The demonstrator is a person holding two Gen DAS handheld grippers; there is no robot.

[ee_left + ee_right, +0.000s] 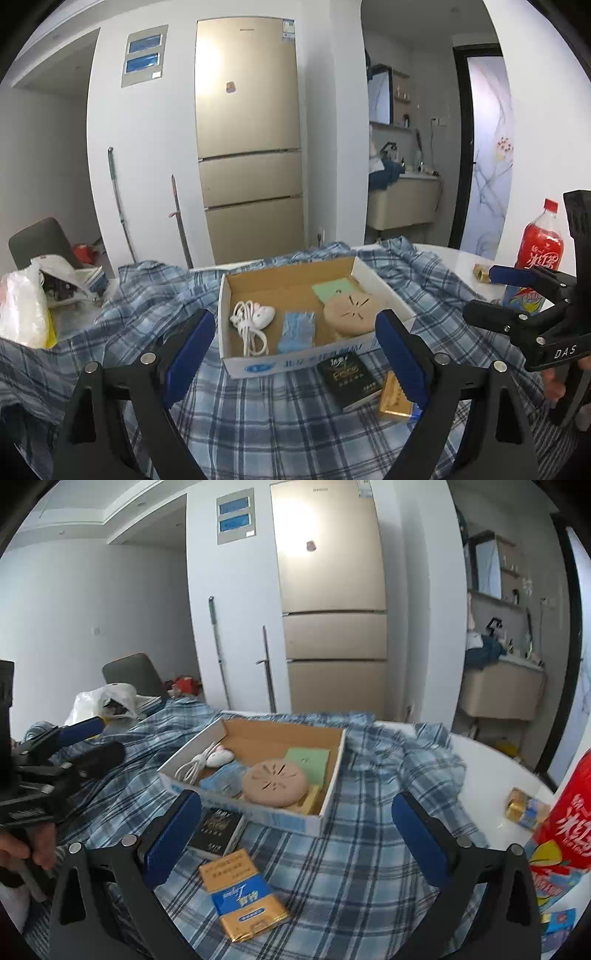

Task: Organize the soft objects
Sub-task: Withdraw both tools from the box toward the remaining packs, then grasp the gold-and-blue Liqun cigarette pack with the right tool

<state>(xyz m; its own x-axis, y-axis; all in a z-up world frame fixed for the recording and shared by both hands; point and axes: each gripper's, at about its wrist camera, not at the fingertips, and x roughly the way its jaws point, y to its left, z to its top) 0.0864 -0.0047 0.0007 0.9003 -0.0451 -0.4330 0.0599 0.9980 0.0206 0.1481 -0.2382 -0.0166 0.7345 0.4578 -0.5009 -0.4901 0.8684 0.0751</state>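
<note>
A blue plaid cloth (258, 424) lies crumpled over the table. On it stands an open cardboard box (288, 284) holding a white cable (251, 323), a blue soft pack (297, 330), a round beige pad (351, 310) and a green square (332, 290). A black packet (347, 376) and a gold packet (395, 400) lie in front of the box. My left gripper (295, 354) hovers open before the box, its jaws wide with nothing held. My right gripper (297, 836) is open too, above the gold-and-blue packet (243, 897), with the box (280, 738) just beyond it.
A red drink bottle (569, 827) stands at the table's right edge, with a small gold pack (526, 808) beside it. A white plastic bag (22, 314) sits at the left. Behind the table are a fridge (247, 140) and a chair (133, 672).
</note>
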